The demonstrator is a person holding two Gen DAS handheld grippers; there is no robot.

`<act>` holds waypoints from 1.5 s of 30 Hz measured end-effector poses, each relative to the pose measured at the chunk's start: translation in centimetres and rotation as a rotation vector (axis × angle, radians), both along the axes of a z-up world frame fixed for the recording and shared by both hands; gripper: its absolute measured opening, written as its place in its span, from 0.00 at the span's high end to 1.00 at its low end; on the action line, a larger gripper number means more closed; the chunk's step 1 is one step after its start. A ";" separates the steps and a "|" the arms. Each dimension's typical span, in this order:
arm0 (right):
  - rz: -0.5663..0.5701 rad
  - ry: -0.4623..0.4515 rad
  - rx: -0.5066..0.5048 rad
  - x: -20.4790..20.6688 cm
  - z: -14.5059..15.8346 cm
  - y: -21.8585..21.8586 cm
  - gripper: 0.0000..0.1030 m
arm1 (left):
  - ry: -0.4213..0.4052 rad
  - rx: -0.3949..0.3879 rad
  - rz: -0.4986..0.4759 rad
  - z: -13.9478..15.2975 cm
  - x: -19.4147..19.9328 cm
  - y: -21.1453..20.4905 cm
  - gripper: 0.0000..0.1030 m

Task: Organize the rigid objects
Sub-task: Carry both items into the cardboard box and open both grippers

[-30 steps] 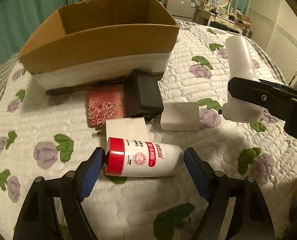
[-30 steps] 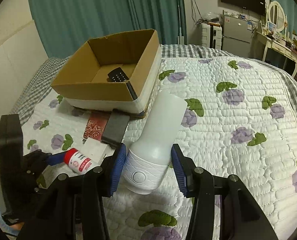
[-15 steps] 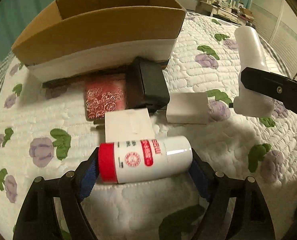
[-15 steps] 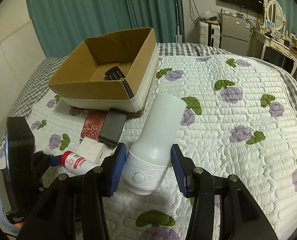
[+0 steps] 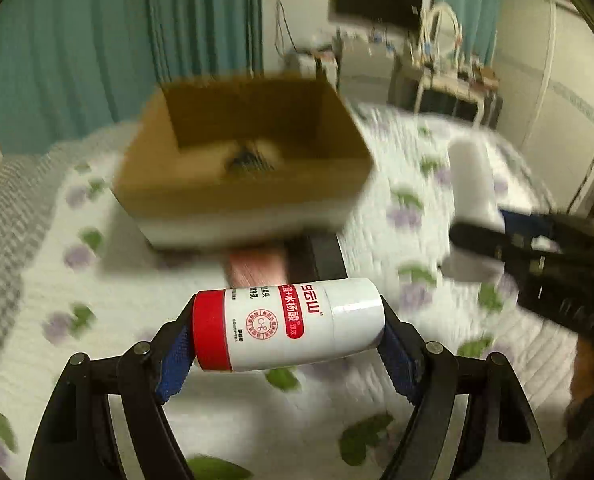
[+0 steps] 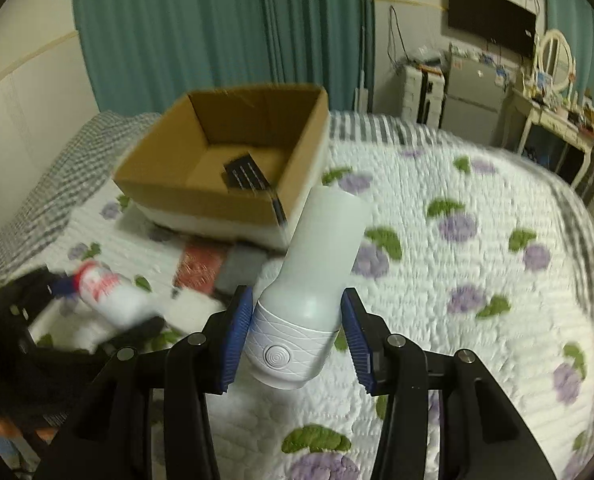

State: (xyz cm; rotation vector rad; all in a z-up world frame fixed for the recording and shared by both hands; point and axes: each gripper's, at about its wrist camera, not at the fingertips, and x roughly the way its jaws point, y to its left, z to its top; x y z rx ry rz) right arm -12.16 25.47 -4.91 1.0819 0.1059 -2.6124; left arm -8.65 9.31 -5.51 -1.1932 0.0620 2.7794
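Left tongs [image 5: 285, 354]: blue-padded black fingers clamped on the two ends of a white cylindrical plastic bottle with a red cap and red label [image 5: 289, 324], which lies crosswise between them, cap toward the left finger, lifted clear of the quilt.
Right tongs [image 6: 297, 340]: closed round the ribbed lower part of a plain white plastic bottle with a round embossed button [image 6: 317, 280]; its smooth neck points up and away from the fingers, tilted slightly right.
Beyond the left tongs: an open brown cardboard box with a white lower band [image 5: 245, 172], blurred, with a dark flat object inside [image 5: 249, 160]; what it is cannot be told.
Between tongs and box: a red patterned flat box [image 6: 199, 266] and a black rectangular case [image 6: 241, 270] side by side on the quilt, just before the cardboard box.
Under everything: white quilted bedspread with purple flowers and green leaves [image 6: 457, 280].
Behind the box: teal curtains [image 6: 217, 32].
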 end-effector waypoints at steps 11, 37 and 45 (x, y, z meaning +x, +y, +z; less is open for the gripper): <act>0.082 0.112 -0.015 -6.7 5.6 -3.4 0.56 | 0.089 -0.053 0.068 5.0 -12.2 -4.0 0.22; 0.136 0.039 0.070 -16.4 0.3 -8.8 0.56 | 0.126 -0.070 0.098 3.1 -13.8 -6.2 0.19; 0.065 0.090 0.039 -13.3 2.7 -6.5 0.23 | 0.123 -0.050 0.112 4.1 -10.8 -6.3 0.19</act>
